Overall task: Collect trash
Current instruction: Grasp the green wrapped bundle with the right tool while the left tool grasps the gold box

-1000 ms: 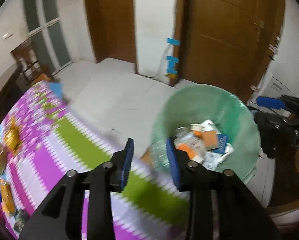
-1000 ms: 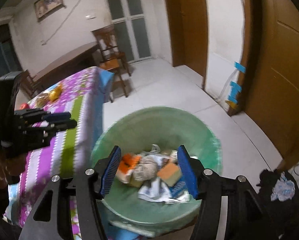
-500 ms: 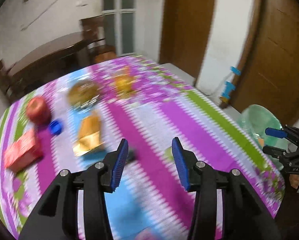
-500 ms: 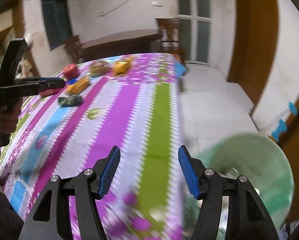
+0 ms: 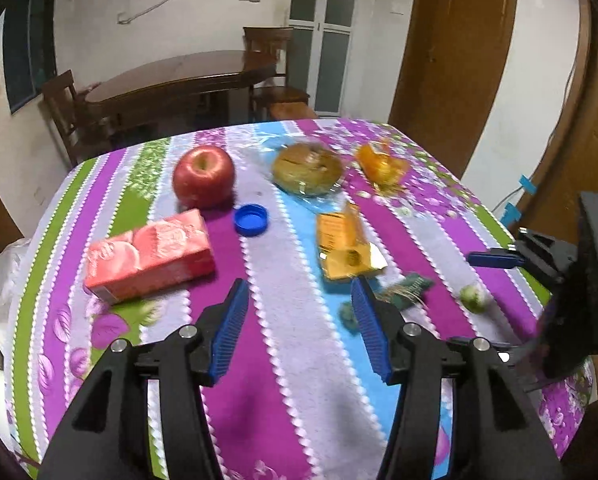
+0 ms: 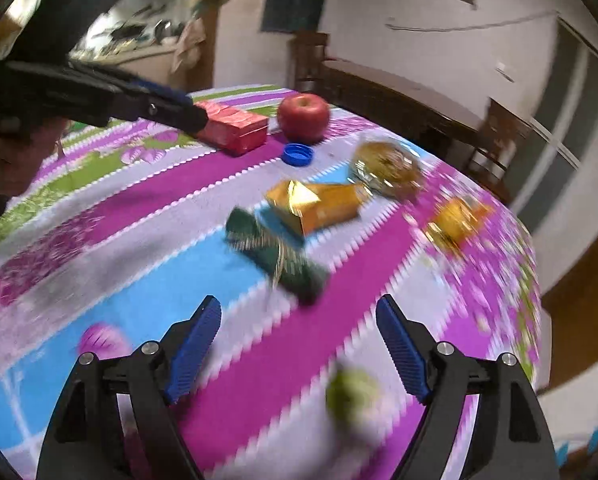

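Trash lies on a table with a striped floral cloth [image 5: 283, 344]: a gold wrapper [image 5: 345, 246] [image 6: 315, 204], a dark green wrapper [image 5: 407, 290] [image 6: 279, 256], a blue bottle cap [image 5: 251, 219] [image 6: 297, 155], an orange crumpled wrapper [image 5: 381, 162] [image 6: 455, 218], and a small green ball [image 5: 473, 298] [image 6: 351, 394]. My left gripper [image 5: 299, 320] is open and empty above the cloth, just short of the gold wrapper. My right gripper [image 6: 299, 344] is open and empty, near the green wrapper; it also shows at the right of the left wrist view [image 5: 495, 259].
A red apple [image 5: 203, 176] [image 6: 303, 117], a red juice carton [image 5: 151, 254] [image 6: 235, 126] and a wrapped bun [image 5: 307, 168] [image 6: 387, 166] sit at the far side. A wooden table [image 5: 179, 76] and chairs stand behind. The table's edge falls off at right.
Both grippers swung away from the green trash bin on the floor and now face the table of items. Both stayed open and empty.
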A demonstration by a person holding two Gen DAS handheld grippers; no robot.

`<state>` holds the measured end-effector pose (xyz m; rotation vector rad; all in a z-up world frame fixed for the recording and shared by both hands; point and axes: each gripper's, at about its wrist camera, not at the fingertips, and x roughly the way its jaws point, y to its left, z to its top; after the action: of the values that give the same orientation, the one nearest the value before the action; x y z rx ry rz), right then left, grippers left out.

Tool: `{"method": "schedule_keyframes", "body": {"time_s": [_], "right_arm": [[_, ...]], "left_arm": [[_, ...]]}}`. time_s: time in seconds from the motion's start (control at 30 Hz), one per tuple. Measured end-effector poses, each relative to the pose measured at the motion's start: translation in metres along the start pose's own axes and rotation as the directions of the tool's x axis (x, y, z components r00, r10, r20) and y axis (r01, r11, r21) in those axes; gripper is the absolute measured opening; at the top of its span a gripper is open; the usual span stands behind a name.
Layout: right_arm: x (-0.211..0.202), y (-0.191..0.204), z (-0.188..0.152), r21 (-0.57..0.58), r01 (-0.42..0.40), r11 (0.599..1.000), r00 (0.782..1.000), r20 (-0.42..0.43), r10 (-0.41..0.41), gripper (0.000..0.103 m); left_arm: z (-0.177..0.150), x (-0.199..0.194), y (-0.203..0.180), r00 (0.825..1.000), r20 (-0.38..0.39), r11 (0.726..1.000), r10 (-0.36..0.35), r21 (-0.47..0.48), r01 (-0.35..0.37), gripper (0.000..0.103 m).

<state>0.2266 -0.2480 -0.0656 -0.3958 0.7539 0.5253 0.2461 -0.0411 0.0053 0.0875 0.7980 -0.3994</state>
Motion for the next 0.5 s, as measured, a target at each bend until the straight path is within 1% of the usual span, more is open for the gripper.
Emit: {"method": "schedule_keyframes", "body": {"time_s": [0.1,0.13,0.17,0.2,0.23,0.27,0.3,0.33,0.4,0.5], "right_arm": [[0.027,-0.005,0.014,-0.025,-0.052,0.998,0.998,-0.027,0.051,0.078],[0.033,-0.005,0.013,-0.032,-0.059,0.998,0.998,-0.038,0.058,0.071],[0.041,-0.004,0.014,-0.04,-0.082,0.996,0.995,-0.063,0.079,0.058],[0.046,-0.006,0.013,-0.037,-0.091,0.995,0.993,-0.08,0.088,0.058],[0.046,-0.007,0.012,-0.024,-0.094,0.995,0.993,-0.068,0.092,0.036],[0.045,-0.009,0.011,-0.018,-0.085,0.996,0.994,-0.071,0.083,0.029],[0.037,-0.01,0.007,-0.013,-0.079,0.997,0.995,-0.056,0.078,0.025],[0.033,-0.008,0.002,-0.008,-0.091,0.996,0.995,-0.049,0.09,0.018],[0.017,0.0,-0.014,-0.019,-0.086,0.996,0.995,-0.041,0.086,0.017],[-0.014,0.015,-0.042,-0.011,-0.094,0.995,0.995,-0.018,0.094,0.016]], "left_arm": [[0.012,0.01,0.011,1.0,-0.015,1.0,-0.014,-0.027,0.014,0.052],[0.014,0.013,0.013,1.0,-0.019,0.999,-0.014,-0.031,0.013,0.052],[0.018,0.018,0.014,1.0,-0.026,0.999,-0.016,-0.032,0.015,0.052],[0.02,0.021,0.014,0.999,-0.031,0.999,-0.012,-0.031,0.011,0.052],[0.023,0.025,0.013,0.999,-0.034,1.0,-0.002,-0.028,0.001,0.052],[0.026,0.029,0.011,0.999,-0.037,1.0,0.002,-0.023,-0.003,0.052],[0.027,0.031,0.009,0.999,-0.038,1.0,0.004,-0.018,-0.004,0.052],[0.03,0.033,0.005,0.999,-0.039,1.0,0.004,-0.011,-0.005,0.052],[0.033,0.039,-0.007,0.999,-0.044,1.0,-0.021,0.013,0.022,0.052],[0.035,0.046,-0.029,0.998,-0.043,0.997,-0.045,0.067,0.048,0.059]]}}
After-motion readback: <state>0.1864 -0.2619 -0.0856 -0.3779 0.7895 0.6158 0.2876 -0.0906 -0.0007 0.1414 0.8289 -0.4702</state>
